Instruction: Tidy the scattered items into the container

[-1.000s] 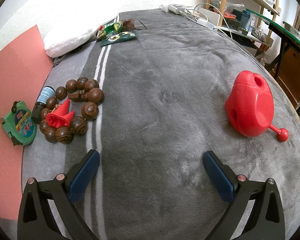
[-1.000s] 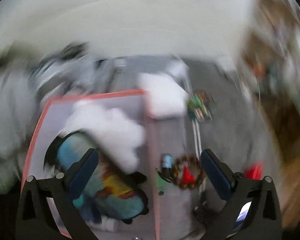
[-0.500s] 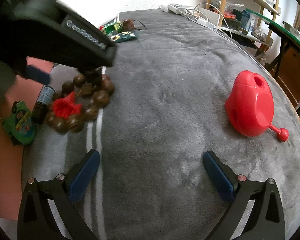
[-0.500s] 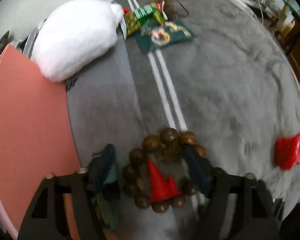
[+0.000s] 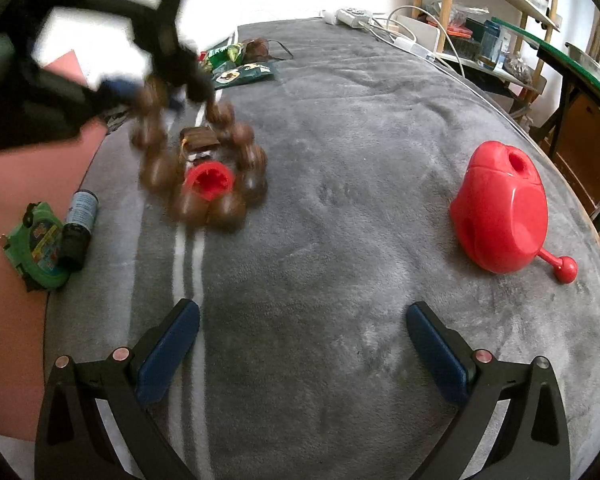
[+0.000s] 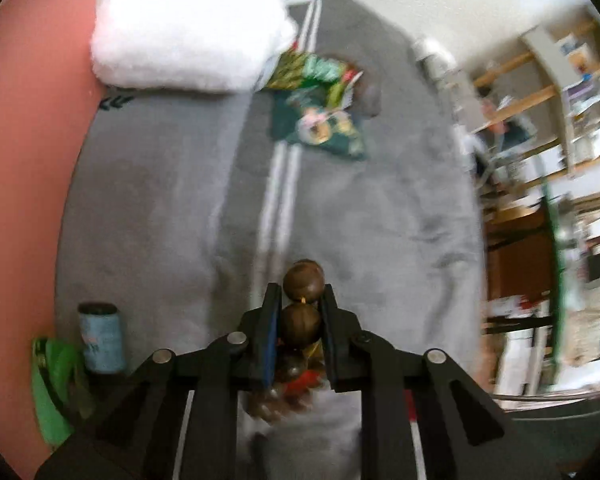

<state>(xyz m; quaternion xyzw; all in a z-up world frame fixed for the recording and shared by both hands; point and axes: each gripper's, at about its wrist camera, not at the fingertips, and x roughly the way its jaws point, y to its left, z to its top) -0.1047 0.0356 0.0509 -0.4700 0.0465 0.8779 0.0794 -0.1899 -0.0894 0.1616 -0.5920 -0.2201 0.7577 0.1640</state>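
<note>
Right claw (image 6: 300, 320) around bead bracelet (image 6: 302, 300)

Bead bracelet (image 5: 204, 168): loop of large brown wooden beads with a red tassel cone at its middle; one end pinched and lifted, the rest hanging over the grey blanket, blurred.
Small bottle (image 5: 78, 228): dark, blue-grey label, lying on its side by the pink container edge.
Green tape measure (image 5: 36, 246): flat, touching the bottle.
Red watering can (image 5: 500, 212): on its side, well apart.
Snack packets (image 5: 242, 68): green, far side.
</note>
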